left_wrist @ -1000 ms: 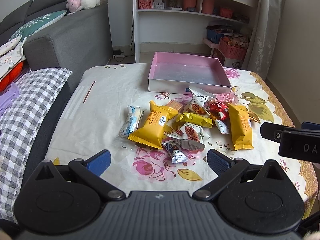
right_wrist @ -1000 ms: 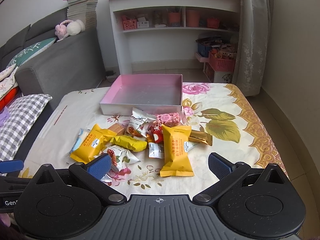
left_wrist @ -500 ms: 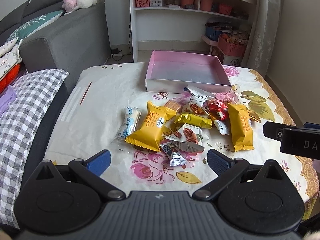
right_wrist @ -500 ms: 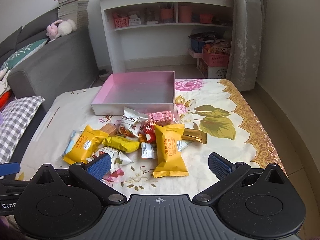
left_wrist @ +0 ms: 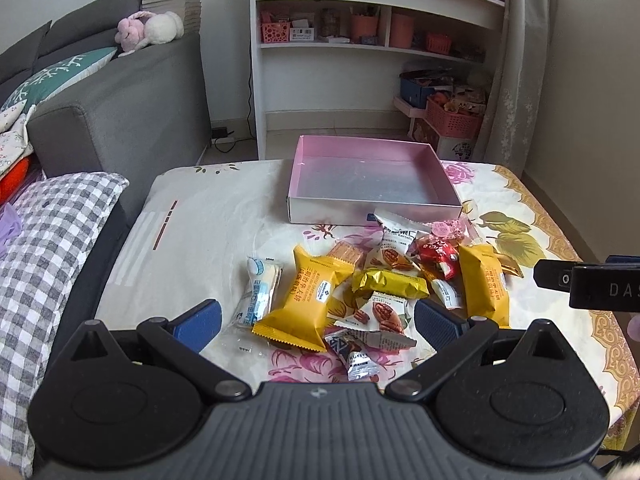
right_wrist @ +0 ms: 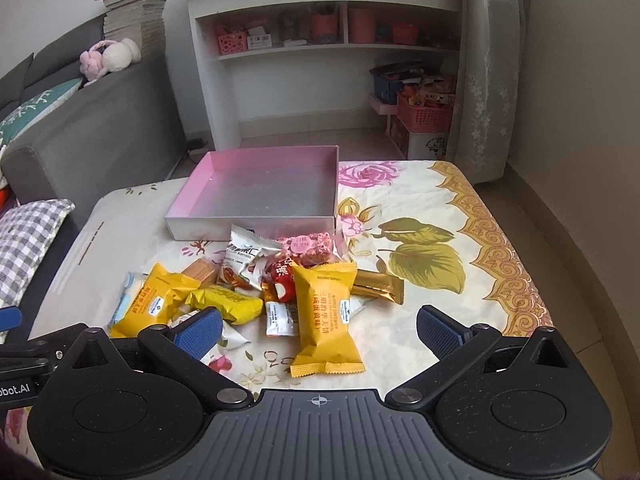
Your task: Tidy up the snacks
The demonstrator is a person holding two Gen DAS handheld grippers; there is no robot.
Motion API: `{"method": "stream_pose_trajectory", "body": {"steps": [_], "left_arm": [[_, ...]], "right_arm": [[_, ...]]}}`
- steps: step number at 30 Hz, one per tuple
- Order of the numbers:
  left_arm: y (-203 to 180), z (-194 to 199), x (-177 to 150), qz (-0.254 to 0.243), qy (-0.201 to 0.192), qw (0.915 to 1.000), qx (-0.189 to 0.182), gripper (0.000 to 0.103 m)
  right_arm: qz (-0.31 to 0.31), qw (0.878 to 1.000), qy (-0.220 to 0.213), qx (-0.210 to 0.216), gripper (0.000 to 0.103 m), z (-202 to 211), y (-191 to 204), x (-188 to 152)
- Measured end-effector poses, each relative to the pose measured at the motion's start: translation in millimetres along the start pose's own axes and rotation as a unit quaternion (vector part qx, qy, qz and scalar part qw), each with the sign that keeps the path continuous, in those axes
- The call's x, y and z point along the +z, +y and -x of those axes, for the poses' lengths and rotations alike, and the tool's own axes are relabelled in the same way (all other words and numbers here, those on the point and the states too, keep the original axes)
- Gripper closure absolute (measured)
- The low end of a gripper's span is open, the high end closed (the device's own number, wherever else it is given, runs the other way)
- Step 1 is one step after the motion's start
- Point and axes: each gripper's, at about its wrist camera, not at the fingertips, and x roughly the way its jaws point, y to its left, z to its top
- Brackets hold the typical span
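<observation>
Over the table's near edge we hold both grippers wide open, gripping nothing.

Since a second ago we have tipped both cameras downward, so the snack pile sits lower in view, between the blue pads of our left gripper. Our right gripper hangs above the upright yellow packet. Snacks lie mid-table, unmoved, the nearest just beside the pink box toward the far edge; that box holds none.

Both wrist cameras are looking down from near the desk, left and right, sharing the snack pile and pink box.
</observation>
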Motion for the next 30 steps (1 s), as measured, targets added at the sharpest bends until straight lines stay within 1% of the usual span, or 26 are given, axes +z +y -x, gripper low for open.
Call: {"method": "stream_pose_trajectory", "body": {"steps": [3, 5, 7, 10, 12, 14, 16, 18, 20, 22, 25, 26, 28, 30], "left_arm": [[2, -11, 7, -0.024, 0.011, 0.9995, -0.014, 0.000], [5, -19, 11, -0.040, 0.019, 0.9988, -0.019, 0.000], [6, -29, 14, -0.057, 0.027, 0.9977, -0.026, 0.000], [10, -48, 18, -0.070, 0.050, 0.9954, -0.043, 0.000], [16, -62, 18, -0.062, 0.058, 0.9957, -0.035, 0.000], [23, -77, 16, -0.058, 0.073, 0.9952, -0.029, 0.000], [33, -92, 15, -0.051, 0.090, 0.9937, -0.043, 0.005], [39, -104, 15, -0.046, 0.110, 0.9906, -0.068, 0.006], [45, -113, 15, -0.036, 0.118, 0.9887, -0.086, 0.009], [46, -120, 14, -0.040, 0.117, 0.9884, -0.089, 0.016], [43, -127, 14, -0.058, 0.108, 0.9882, -0.092, 0.027], [42, -129, 14, -0.066, 0.104, 0.9878, -0.095, 0.029], [39, -133, 16, -0.080, 0.099, 0.9867, -0.101, 0.035], [35, -138, 16, -0.098, 0.105, 0.9850, -0.095, 0.039]], "right_arm": [[-0.008, 1.000, 0.021, 0.020, 0.000, -9, -2, 10], [-0.020, 0.997, 0.059, 0.052, 0.000, -20, -5, 19], [-0.035, 0.993, 0.089, 0.073, 0.000, -32, -8, 26], [-0.037, 0.992, 0.094, 0.080, 0.000, -46, -7, 31], [-0.031, 0.991, 0.099, 0.088, 0.000, -58, -6, 31], [-0.033, 0.988, 0.113, 0.095, 0.000, -73, -9, 29], [-0.048, 0.985, 0.132, 0.101, 0.001, -89, -16, 23], [-0.063, 0.980, 0.157, 0.102, 0.001, -106, -23, 19], [-0.075, 0.978, 0.162, 0.105, 0.001, -116, -30, 17], [-0.097, 0.976, 0.166, 0.104, 0.001, -125, -37, 18], [-0.130, 0.969, 0.178, 0.107, 0.002, -139, -47, 16], [-0.137, 0.968, 0.181, 0.107, 0.003, -143, -48, 16], [-0.140, 0.967, 0.186, 0.104, 0.004, -147, -50, 15], [-0.132, 0.968, 0.189, 0.094, 0.004, -149, -48, 15]]}}
